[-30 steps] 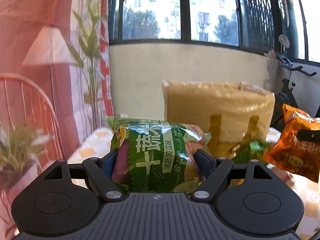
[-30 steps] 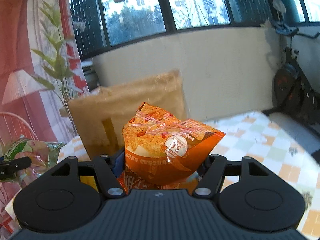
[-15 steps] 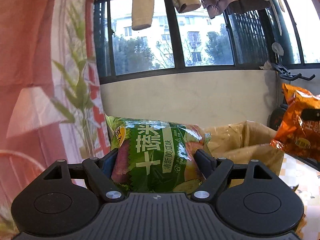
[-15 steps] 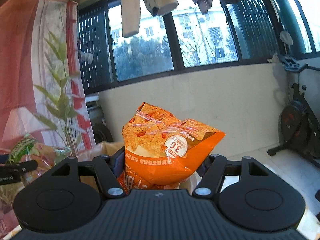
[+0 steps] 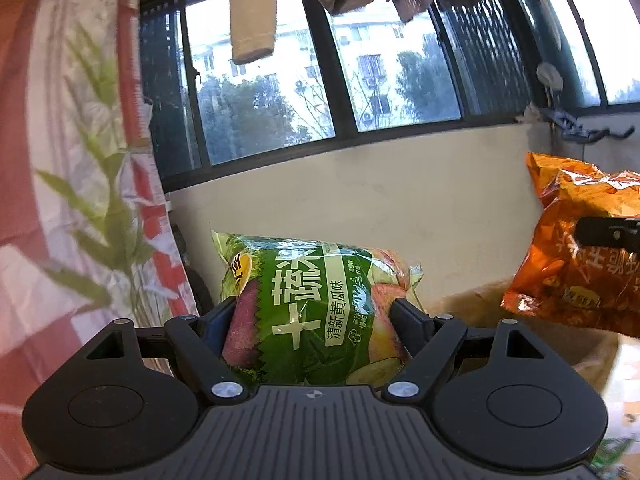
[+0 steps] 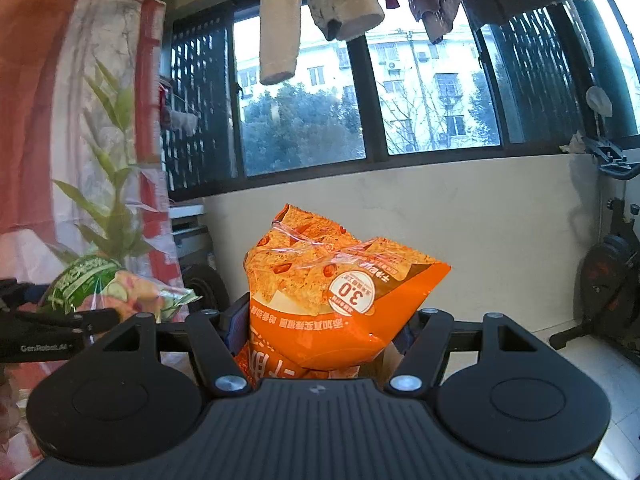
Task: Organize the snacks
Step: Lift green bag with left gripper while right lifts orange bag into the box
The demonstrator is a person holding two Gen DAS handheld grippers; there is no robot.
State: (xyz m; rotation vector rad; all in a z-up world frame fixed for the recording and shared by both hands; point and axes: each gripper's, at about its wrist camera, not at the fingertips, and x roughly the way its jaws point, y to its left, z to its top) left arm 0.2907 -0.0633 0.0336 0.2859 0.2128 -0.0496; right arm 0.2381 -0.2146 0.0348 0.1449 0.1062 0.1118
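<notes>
Low in the left-wrist frame, left claw [image 5: 312, 316] clamps green snack pack [image 5: 316, 312]; right claw [image 6: 320, 320] clamps orange snack pack [image 6: 332, 300]; advisable: centre each over brown paper bag [image 5: 560, 320] before release, avoiding collision.

Ahead: I see open air up to the low wall [image 6: 460, 216].
Left: curtain [image 5: 60, 160] hems me in.
Right: exercise bike [image 6: 612, 276] blocks the floor.
Below: paper bag [image 5: 472, 304] stands open.
</notes>
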